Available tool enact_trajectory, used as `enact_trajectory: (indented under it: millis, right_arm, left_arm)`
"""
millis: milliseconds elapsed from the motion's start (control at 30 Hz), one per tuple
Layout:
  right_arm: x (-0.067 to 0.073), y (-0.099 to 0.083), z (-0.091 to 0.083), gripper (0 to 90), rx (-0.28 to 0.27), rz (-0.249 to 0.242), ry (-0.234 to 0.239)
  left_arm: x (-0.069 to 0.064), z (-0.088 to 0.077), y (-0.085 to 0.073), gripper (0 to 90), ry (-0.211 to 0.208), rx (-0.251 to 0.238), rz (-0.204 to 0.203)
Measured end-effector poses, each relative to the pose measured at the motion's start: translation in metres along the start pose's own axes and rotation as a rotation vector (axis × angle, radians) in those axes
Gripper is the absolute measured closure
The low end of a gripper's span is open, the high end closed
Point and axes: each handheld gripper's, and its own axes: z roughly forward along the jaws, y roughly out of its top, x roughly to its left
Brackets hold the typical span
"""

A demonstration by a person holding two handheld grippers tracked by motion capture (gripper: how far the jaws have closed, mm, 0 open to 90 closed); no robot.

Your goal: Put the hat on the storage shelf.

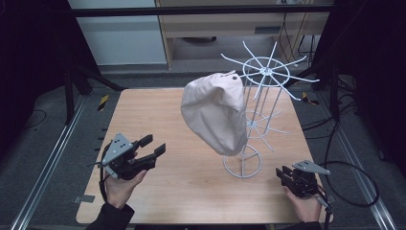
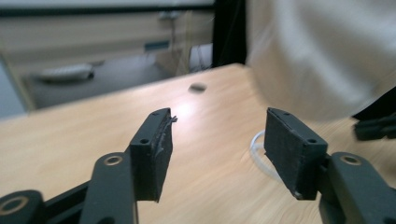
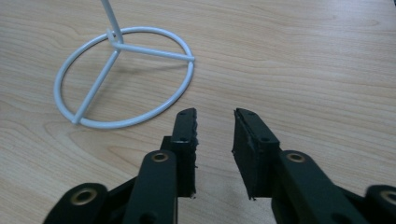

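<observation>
Pale pink fabric, soft and creased, forms a cap that hangs from an upper prong of the white wire hat stand, sagging down beside its thin uprights. The stand is all slim rod: spokes fan out at the top, and a round ring base with three inner spokes lies flat on the light wood-grain table. The left gripper, matte black with a grey three-cornered plate, sits over the table's left side well apart from the cap; its jaws stand wide with nothing between the blocky, scuffed pads. The right gripper rests low near the table's right front edge, just beside the ring base; its jaws are parted by a narrower gap, empty, over bare wood
</observation>
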Motion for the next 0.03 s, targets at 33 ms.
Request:
enact_trajectory:
  millis: [33]
  right_arm:
    - [0.0, 0.0, 0.0, 66.5, 0.0, 0.0, 0.0]
  left_arm:
    - [0.0, 0.0, 0.0, 39.8, 0.0, 0.0, 0.0]
